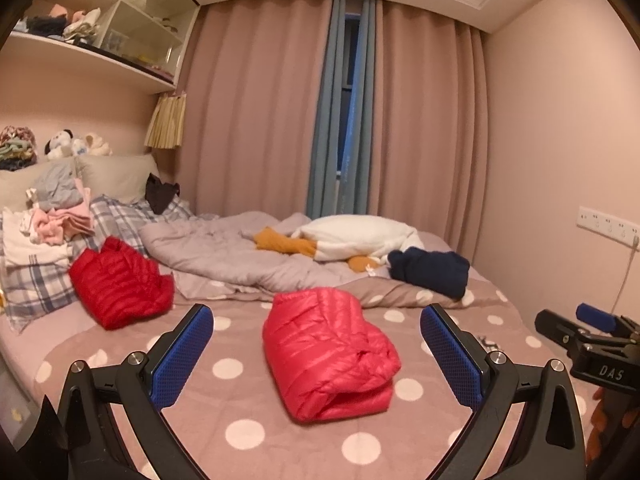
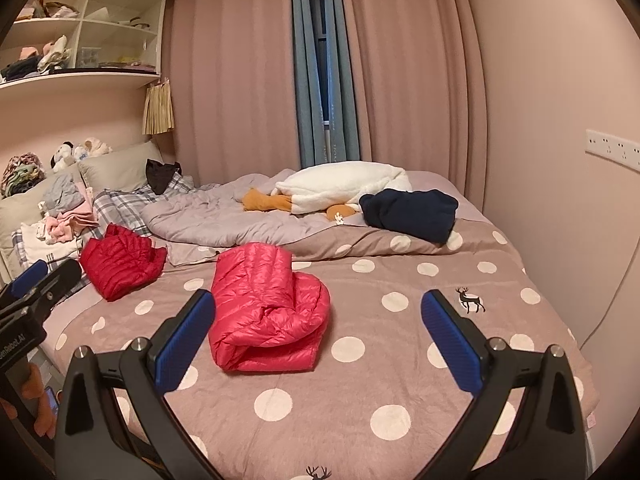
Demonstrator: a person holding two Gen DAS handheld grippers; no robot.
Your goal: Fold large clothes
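A pink-red down jacket point(image 1: 328, 352) point(image 2: 266, 312) lies folded into a thick bundle on the polka-dot bed cover point(image 1: 248, 432) point(image 2: 360, 380). My left gripper point(image 1: 316, 344) hangs open above the bed, its blue pads on either side of the bundle and short of it, with nothing held. The right gripper point(image 2: 318, 328) is open too and empty; the bundle sits in front of its left pad. A darker red down jacket point(image 1: 120, 284) point(image 2: 120, 262) lies crumpled further back on the left.
At the back of the bed lie a grey duvet point(image 1: 240, 252), a white and orange plush goose point(image 1: 352, 240) and a folded navy garment point(image 1: 432, 272) point(image 2: 412, 212). Loose clothes point(image 1: 48, 224) are piled on the plaid pillows at left. The wall with sockets point(image 2: 612, 152) runs along the right.
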